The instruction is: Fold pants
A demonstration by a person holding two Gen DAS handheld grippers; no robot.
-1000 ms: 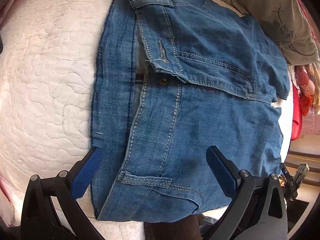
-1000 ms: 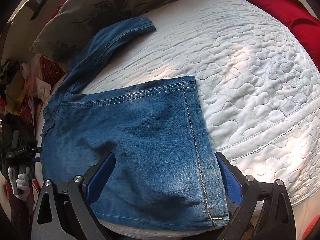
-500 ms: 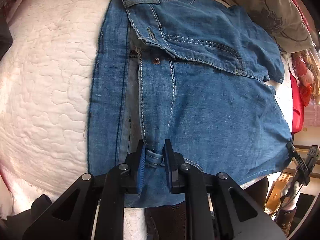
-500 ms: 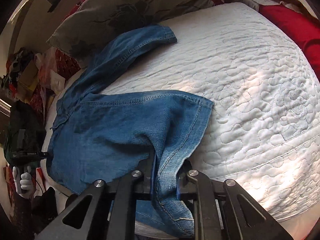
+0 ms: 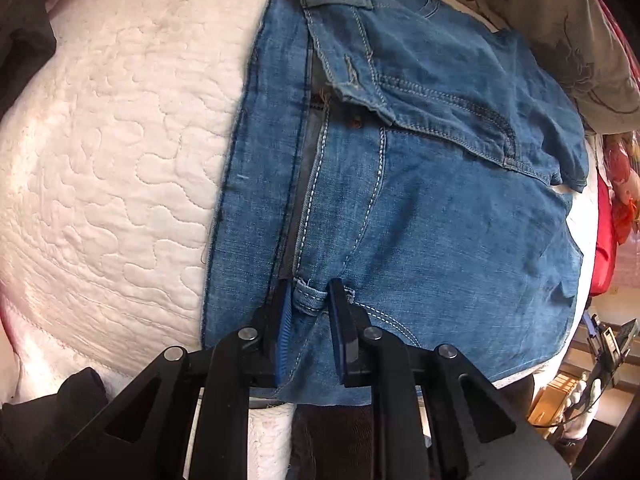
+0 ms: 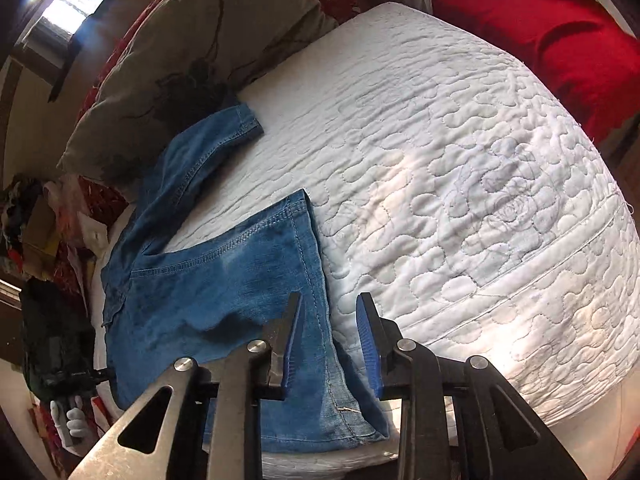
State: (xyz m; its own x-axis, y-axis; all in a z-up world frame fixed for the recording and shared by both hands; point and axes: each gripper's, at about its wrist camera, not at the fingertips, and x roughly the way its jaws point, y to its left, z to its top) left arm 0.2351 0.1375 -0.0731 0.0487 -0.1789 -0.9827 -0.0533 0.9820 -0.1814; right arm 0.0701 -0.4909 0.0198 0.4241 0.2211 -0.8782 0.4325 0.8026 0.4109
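Observation:
Blue denim pants (image 5: 420, 200) lie on a white quilted bed (image 5: 100, 168), waistband toward the left wrist camera, fly open. My left gripper (image 5: 308, 304) has its jaws a little apart on either side of a belt loop (image 5: 306, 298) at the waistband. In the right wrist view the near leg (image 6: 224, 300) lies flat with its hem edge at the bed's front, and the other leg (image 6: 200, 160) stretches toward the pillow. My right gripper (image 6: 330, 344) stands partly open over the near leg's hem edge, holding nothing.
A grey-brown flowered pillow (image 6: 192, 52) lies at the head of the bed behind the pants. A red cushion (image 6: 560, 48) sits at the far right. Cluttered items (image 6: 36, 216) lie on the floor at the bed's left side.
Both grippers had pinched the denim half a second ago. Now both jaws have spread apart, and the lifted leg fabric has dropped flat on the bed again.

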